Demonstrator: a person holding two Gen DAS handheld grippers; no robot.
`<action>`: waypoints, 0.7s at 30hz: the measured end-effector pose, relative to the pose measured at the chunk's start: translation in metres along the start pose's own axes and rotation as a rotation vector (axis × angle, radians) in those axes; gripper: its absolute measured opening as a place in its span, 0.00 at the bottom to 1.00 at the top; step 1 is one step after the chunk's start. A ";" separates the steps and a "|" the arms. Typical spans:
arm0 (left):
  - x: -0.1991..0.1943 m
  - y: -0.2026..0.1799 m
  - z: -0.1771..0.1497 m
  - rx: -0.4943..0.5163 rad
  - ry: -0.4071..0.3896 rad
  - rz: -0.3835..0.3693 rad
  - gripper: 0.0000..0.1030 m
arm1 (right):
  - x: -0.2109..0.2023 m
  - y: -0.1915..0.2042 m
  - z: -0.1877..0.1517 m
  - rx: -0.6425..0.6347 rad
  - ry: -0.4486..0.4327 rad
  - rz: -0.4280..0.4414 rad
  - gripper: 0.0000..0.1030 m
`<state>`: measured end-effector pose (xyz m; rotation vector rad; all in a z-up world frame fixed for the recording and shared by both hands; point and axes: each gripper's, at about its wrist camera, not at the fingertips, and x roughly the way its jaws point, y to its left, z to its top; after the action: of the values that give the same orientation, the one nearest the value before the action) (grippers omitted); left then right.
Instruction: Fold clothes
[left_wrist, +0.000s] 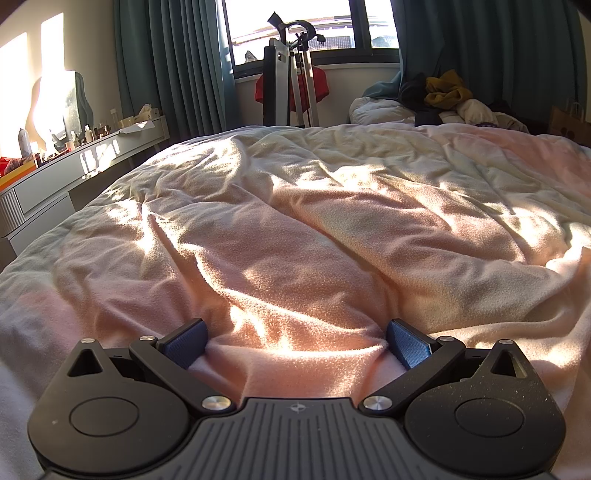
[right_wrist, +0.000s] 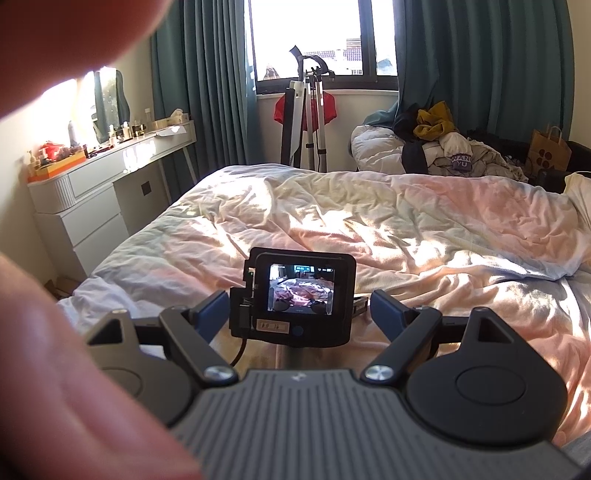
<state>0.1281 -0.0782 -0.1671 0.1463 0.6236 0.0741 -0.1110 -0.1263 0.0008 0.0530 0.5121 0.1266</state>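
Both tongs stand open: the left tongs (left_wrist: 297, 345) rest low on the rumpled bedspread (left_wrist: 332, 206), the right tongs (right_wrist: 299, 314) behind them; a clothes pile (right_wrist: 450, 147) lies beyond the bed.

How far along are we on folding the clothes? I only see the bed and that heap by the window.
Nothing looks folded yet. The left gripper rests open on the pink blanket; the right gripper is open behind the other gripper's camera screen, holding no garment. All folding is left: the clothes pile sits unsorted beyond the bed's far corner.

clothes (right_wrist: 443, 147) heaped, apparently unfolded, beyond bed (right_wrist: 332, 221)
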 end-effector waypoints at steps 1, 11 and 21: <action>0.000 0.000 0.000 0.000 0.000 0.000 1.00 | 0.000 0.000 0.000 0.000 0.000 0.000 0.83; 0.000 0.000 0.000 0.000 0.000 0.000 1.00 | 0.001 -0.003 -0.001 0.011 0.003 0.007 0.83; 0.000 0.000 0.000 0.000 0.000 0.000 1.00 | 0.004 -0.002 -0.003 0.015 0.010 0.002 0.83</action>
<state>0.1281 -0.0781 -0.1672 0.1466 0.6234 0.0741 -0.1090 -0.1278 -0.0041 0.0675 0.5228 0.1246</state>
